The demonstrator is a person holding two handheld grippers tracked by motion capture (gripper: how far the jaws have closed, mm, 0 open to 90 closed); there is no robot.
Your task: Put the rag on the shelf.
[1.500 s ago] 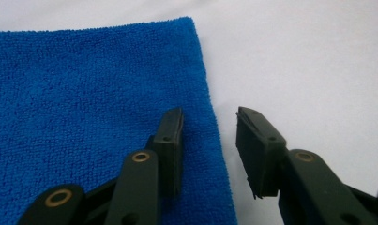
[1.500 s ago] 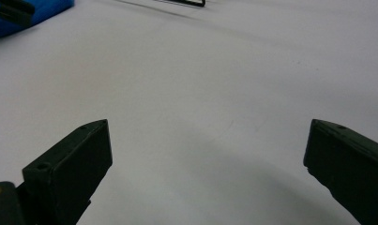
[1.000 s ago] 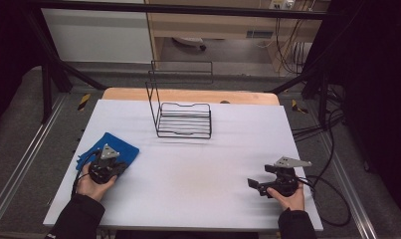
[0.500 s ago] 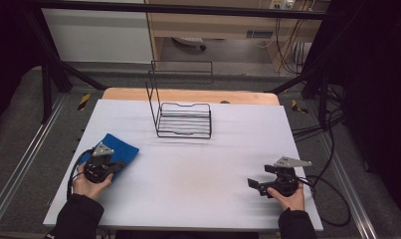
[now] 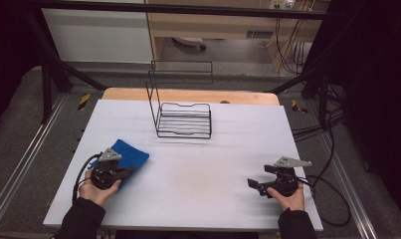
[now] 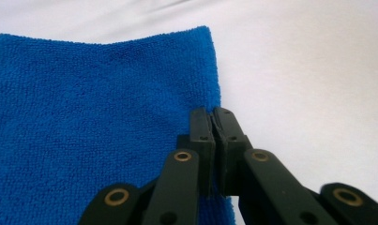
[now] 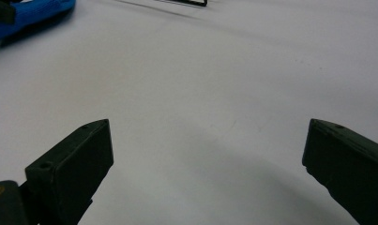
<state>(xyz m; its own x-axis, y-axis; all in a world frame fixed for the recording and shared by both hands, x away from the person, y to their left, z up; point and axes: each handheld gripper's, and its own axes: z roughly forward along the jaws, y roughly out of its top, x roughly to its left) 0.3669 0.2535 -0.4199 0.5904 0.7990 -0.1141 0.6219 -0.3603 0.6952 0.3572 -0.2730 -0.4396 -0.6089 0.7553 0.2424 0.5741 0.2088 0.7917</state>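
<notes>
A blue terry cloth (image 5: 127, 152) lies at the near left of the white table (image 5: 198, 164). My left gripper (image 5: 130, 171) sits on its near side, held in a hand. In the left gripper view the jaws stand pressed together at the cloth's (image 6: 93, 117) right edge, and my left gripper (image 6: 214, 113) is shut on that edge. My right gripper (image 5: 253, 185) rests near the right front of the table in the other hand. It points left and is open. In the right gripper view my right gripper (image 7: 205, 140) has only bare table between its wide-set fingers.
A black wire rack (image 5: 184, 119) with a tall back frame stands at the far middle of the table. A wooden board (image 5: 248, 97) runs along the far edge. Cables (image 5: 332, 194) trail off the right side.
The left gripper has closed on the cloth's edge and shifted to the right, rising slightly. The cloth has shifted right with it. The right hand has kept still.
</notes>
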